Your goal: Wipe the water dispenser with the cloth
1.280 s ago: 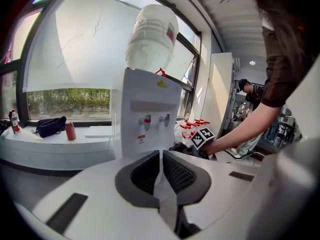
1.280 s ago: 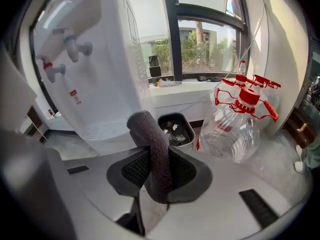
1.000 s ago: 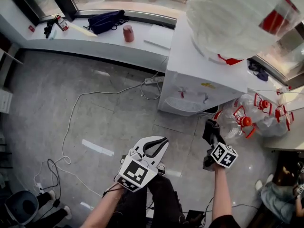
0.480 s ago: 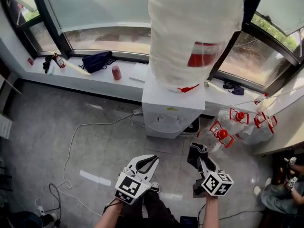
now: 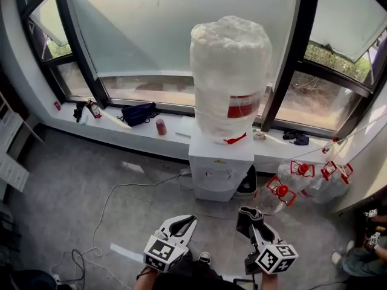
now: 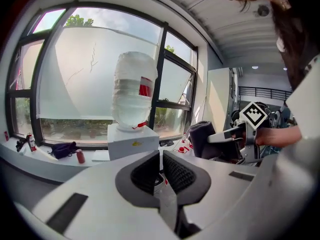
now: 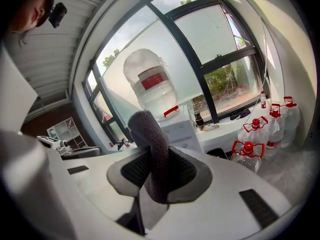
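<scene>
The dark grey cloth (image 7: pixel 150 144) is a thick folded wad standing up from the right tool (image 5: pixel 250 219), whose jaws are clamped on it; the white water dispenser (image 5: pixel 221 169), topped by a wrapped bottle (image 5: pixel 230 77), stands against the window ledge (image 5: pixel 115 128), well ahead; the left tool (image 5: pixel 182 223) is held alongside, jaws together, empty; a second ago the dispenser loomed closer, its bottle cut off.

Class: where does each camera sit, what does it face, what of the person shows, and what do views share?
Head view: head-mounted, faces down at water dispenser; left hand-held gripper, right hand-held gripper show.
Left gripper view: along shut jaws toward dispenser; a hand shows.
Right gripper view: along jaws clamping the cloth.
All share the dispenser.
</scene>
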`<act>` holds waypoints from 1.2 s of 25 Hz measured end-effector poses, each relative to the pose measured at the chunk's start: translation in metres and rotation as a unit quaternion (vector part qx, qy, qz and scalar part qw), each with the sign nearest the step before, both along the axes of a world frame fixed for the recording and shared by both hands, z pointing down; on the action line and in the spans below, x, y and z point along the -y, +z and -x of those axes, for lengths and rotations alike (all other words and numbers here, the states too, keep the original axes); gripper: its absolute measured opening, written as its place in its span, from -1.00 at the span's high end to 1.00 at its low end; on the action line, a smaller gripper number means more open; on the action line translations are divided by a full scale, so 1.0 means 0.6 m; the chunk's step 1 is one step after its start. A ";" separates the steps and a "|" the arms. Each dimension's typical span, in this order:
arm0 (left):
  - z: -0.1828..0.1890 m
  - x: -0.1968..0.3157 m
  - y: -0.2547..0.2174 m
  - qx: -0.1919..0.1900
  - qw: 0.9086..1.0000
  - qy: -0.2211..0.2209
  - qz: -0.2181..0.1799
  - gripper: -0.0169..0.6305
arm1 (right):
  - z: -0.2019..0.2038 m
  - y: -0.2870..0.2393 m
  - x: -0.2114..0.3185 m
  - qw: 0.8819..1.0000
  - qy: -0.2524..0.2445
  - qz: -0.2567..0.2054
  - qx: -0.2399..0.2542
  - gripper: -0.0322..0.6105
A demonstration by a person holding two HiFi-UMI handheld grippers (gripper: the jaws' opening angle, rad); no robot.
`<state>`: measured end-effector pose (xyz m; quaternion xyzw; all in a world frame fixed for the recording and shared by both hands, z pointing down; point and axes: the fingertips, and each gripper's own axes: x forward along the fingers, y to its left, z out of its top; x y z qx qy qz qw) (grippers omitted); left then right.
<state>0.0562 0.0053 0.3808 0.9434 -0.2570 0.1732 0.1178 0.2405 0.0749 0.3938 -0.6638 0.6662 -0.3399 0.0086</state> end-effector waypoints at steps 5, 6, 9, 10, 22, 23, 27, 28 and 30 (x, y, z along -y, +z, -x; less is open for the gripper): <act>0.003 -0.032 -0.050 -0.004 1.000 -0.004 -0.009 0.89 | -0.001 -0.024 -0.018 1.000 0.004 -0.024 -0.004 0.58; 0.004 -0.043 -0.046 0.003 1.000 0.001 -0.007 0.89 | -0.002 -0.030 -0.021 1.000 0.007 -0.027 -0.005 0.58; 0.003 -0.066 -0.055 0.004 1.000 0.010 0.002 0.89 | -0.007 -0.044 -0.033 0.999 0.016 -0.036 -0.001 0.58; 0.001 -0.068 -0.067 -0.001 1.000 0.010 0.004 0.89 | -0.007 -0.047 -0.037 0.999 0.018 -0.039 -0.001 0.58; 0.012 -0.086 -0.108 -0.022 0.997 0.058 -0.035 0.89 | 0.029 -0.066 -0.080 0.997 0.054 -0.053 -0.010 0.58; 0.020 -0.092 -0.109 -0.023 0.997 0.063 -0.035 0.89 | 0.038 -0.068 -0.085 0.997 0.058 -0.054 -0.011 0.58; 0.055 -0.123 -0.113 -0.029 0.995 0.085 -0.037 0.89 | 0.087 -0.081 -0.113 0.996 0.069 -0.057 -0.013 0.58; 0.065 -0.130 -0.115 -0.031 0.995 0.089 -0.037 0.89 | 0.102 -0.084 -0.120 0.996 0.072 -0.058 -0.012 0.58; 0.085 -0.146 -0.119 -0.036 0.994 0.098 -0.038 0.89 | 0.133 -0.089 -0.135 0.995 0.076 -0.061 -0.009 0.58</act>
